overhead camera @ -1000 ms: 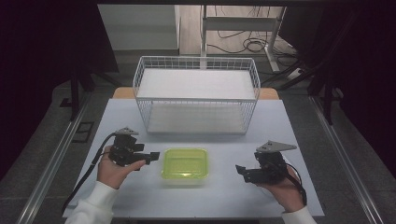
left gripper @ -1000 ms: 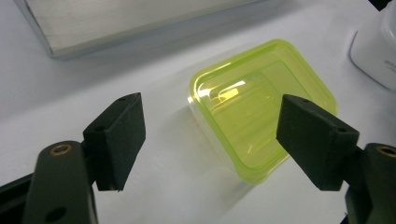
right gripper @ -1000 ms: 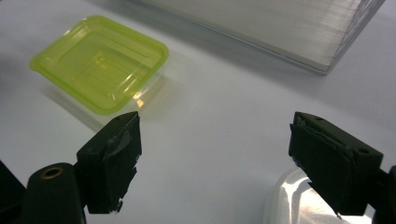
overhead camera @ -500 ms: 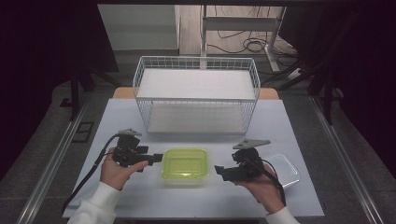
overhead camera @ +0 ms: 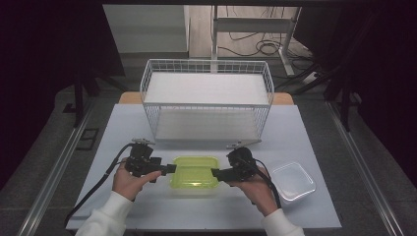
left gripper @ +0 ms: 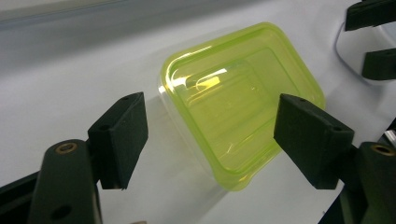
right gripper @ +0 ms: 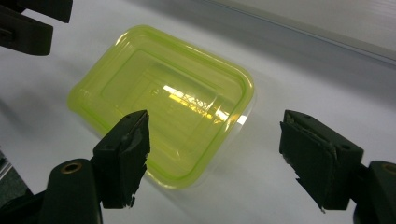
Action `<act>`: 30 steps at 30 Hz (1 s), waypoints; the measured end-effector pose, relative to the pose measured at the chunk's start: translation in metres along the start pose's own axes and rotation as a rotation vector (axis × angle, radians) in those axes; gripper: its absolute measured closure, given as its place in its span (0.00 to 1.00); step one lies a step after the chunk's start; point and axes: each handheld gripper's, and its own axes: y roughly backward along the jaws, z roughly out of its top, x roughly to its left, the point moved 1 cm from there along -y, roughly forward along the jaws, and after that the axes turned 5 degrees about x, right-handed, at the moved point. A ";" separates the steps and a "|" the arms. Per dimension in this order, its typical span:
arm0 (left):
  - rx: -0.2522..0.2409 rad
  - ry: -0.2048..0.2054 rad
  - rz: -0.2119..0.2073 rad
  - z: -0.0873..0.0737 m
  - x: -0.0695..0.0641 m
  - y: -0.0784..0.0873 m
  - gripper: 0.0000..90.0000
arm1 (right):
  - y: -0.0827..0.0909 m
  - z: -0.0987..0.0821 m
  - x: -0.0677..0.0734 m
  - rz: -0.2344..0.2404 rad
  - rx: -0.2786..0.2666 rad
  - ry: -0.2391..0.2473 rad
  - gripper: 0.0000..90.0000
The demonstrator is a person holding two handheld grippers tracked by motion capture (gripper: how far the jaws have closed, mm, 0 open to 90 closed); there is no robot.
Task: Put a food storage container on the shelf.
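While lidded, the green box lies flat

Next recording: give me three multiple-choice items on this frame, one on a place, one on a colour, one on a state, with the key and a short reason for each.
1. Where does the clear lid lie?
A. inside the wire basket
B. on the table, to the right of the green container
C. on top of the green container

2. What colour is the container between the two hand-held grippers?
A. translucent yellow-green
B. red
C. opaque white

3. How do the jaws of the left hand-held gripper stand?
A. clamped on the container's rim
C. shut on the clear lid
B. open, apart from the container

Key: 1 B, the high view shows the lid flat on the table beyond the right hand-held gripper. 2 A, all three views show it yellow-green and see-through. 3 B, the left gripper view shows both pads clear of the container, with nothing pressed between them.
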 end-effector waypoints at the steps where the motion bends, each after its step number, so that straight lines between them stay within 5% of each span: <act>1: 0.000 0.000 0.000 0.000 0.000 0.000 0.29 | -0.003 0.001 -0.001 -0.002 0.007 0.001 0.27; 3: -0.014 0.017 -0.020 0.002 -0.002 -0.003 0.29 | -0.008 0.002 -0.003 -0.003 0.021 -0.008 0.28; 11: 0.015 0.012 0.024 0.001 0.000 -0.010 0.29 | -0.023 0.000 -0.008 0.022 0.051 -0.040 0.31; 22: 0.044 0.055 -0.005 -0.001 0.006 -0.023 0.29 | -0.032 -0.004 -0.013 0.033 0.058 -0.082 0.33; 30: 0.067 0.069 -0.033 -0.003 0.014 -0.026 0.30 | -0.039 -0.008 -0.019 0.087 0.063 -0.132 0.35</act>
